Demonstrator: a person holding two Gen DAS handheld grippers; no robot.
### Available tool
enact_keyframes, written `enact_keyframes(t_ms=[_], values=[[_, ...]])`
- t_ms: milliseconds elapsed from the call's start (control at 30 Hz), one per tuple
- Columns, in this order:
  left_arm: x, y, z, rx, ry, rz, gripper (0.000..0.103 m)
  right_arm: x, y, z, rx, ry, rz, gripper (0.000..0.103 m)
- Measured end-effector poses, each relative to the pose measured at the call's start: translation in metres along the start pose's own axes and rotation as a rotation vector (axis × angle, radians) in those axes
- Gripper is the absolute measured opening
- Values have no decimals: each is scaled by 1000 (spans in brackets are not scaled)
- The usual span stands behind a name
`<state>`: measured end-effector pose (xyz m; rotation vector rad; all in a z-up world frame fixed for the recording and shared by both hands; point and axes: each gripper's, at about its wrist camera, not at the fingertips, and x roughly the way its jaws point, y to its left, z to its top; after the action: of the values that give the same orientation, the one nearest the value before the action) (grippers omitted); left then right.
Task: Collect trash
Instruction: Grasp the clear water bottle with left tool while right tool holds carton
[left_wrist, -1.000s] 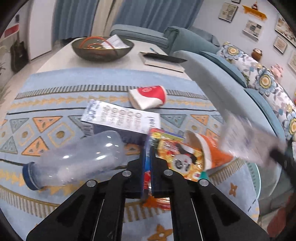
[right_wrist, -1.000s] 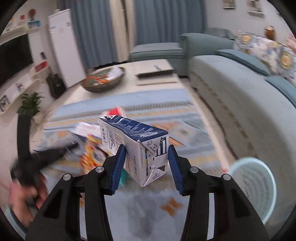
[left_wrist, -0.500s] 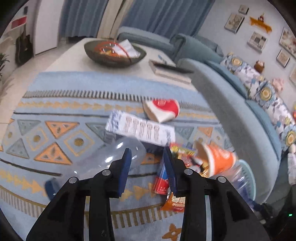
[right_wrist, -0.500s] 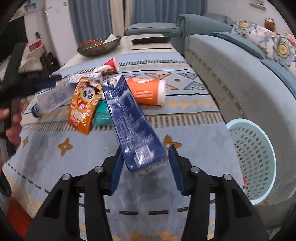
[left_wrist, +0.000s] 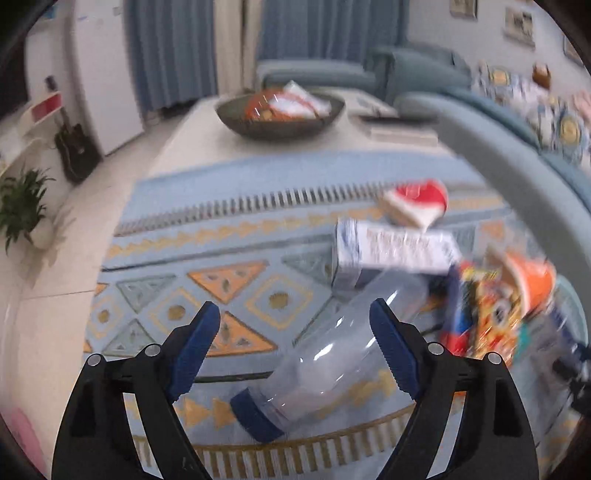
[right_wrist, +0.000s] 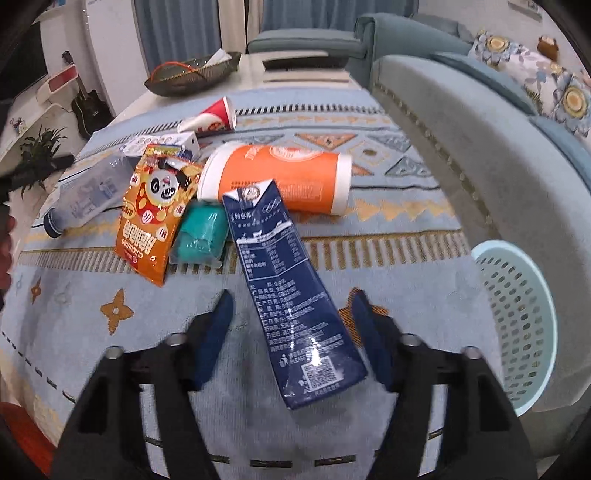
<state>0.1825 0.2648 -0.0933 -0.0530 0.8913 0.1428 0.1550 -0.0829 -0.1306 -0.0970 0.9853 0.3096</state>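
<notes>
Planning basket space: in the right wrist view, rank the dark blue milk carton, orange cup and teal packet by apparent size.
1. Dark blue milk carton, though nearest the camera.
2. Orange cup.
3. Teal packet.

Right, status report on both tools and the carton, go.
Left tool open over clear bottle. Right tool open, navy milk carton between its fingers, lying loose on rug. Basket to the right, nothing blocking.

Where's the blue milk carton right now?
Right wrist view: the blue milk carton lies between the open right gripper fingers, basket to its right.
</notes>
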Motion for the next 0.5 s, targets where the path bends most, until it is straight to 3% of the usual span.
enact_keyframes(t_ms=[100,200,333,500], values=[[4,2,-5,-27,22,-111,81,1,3,-1,-12,15,15,35],[1,3,-6,-42,40,-224,82,0,8,-3,-27,17,19,35],[2,-22,-13,63,58,-184,81,-3,12,-7,-41,16,34,35],[16,-39,-19,103,88,-149,60,-4,16,-10,-34,8,47,35]])
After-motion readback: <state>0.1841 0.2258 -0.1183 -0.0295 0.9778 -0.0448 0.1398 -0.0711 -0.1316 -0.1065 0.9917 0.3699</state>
